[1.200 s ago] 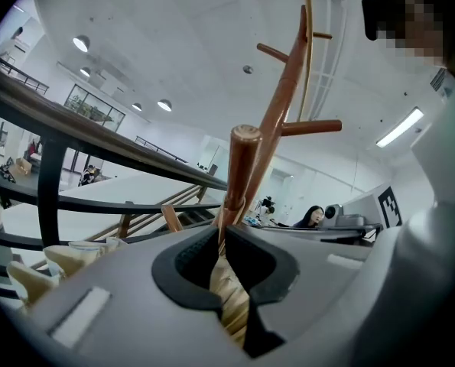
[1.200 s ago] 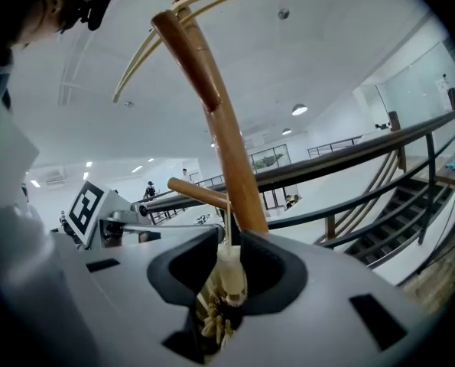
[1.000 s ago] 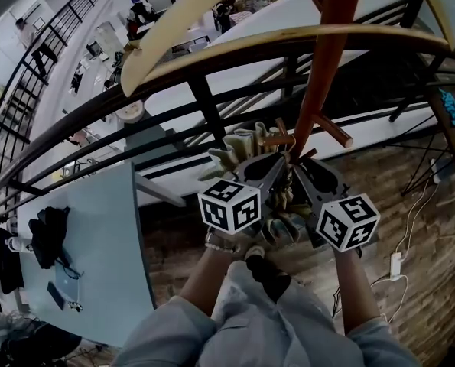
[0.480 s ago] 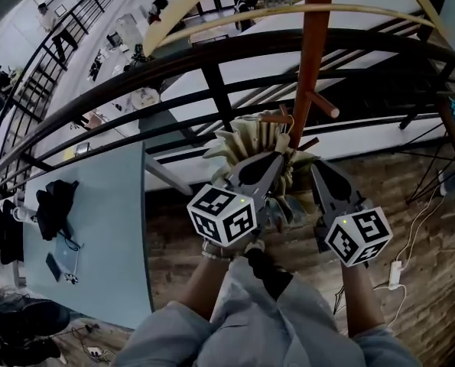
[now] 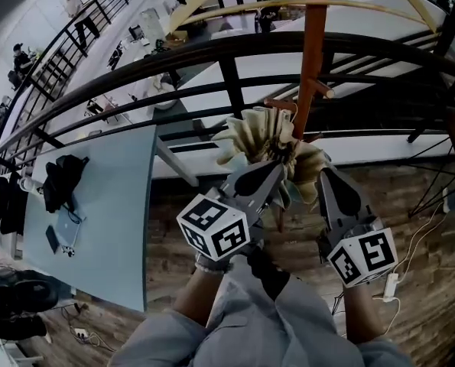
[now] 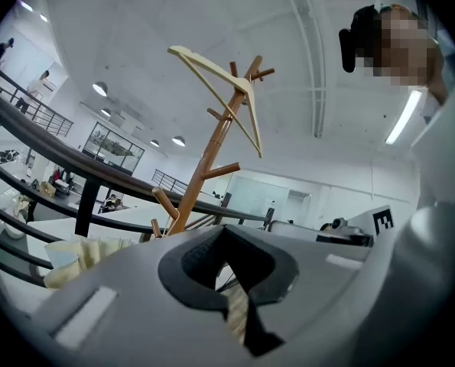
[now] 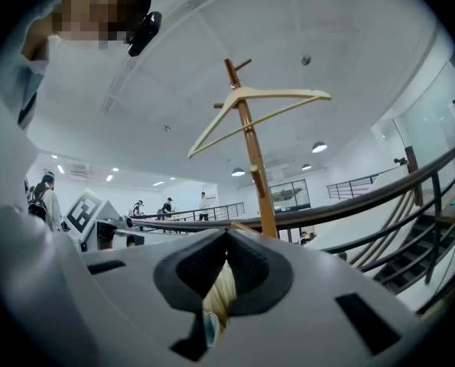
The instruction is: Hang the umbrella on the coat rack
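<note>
The cream folded umbrella (image 5: 259, 133) hangs bunched against the brown coat rack pole (image 5: 313, 52), just below its lower pegs (image 5: 323, 92). My left gripper (image 5: 277, 170) is shut on a strip of the umbrella's fabric (image 6: 237, 312). My right gripper (image 5: 324, 173) is shut on cream fabric too (image 7: 218, 287). In the left gripper view, more of the umbrella's folds (image 6: 80, 255) show at lower left, and the coat rack (image 6: 209, 159) rises ahead with a pale wooden hanger (image 6: 221, 79) on top. In the right gripper view, the rack (image 7: 251, 155) and hanger (image 7: 259, 100) stand straight ahead.
A black curved railing (image 5: 212, 52) runs behind the rack, with a lower floor and people beyond it. A blue-grey table (image 5: 108, 228) with dark bags stands at the left. Cables and a power strip (image 5: 391, 272) lie on the wooden floor at the right.
Both grippers and the umbrella have stayed together at the pole. The head view has shifted, so the marker cubes sit lower in frame. The umbrella's folds now fan out wider.
</note>
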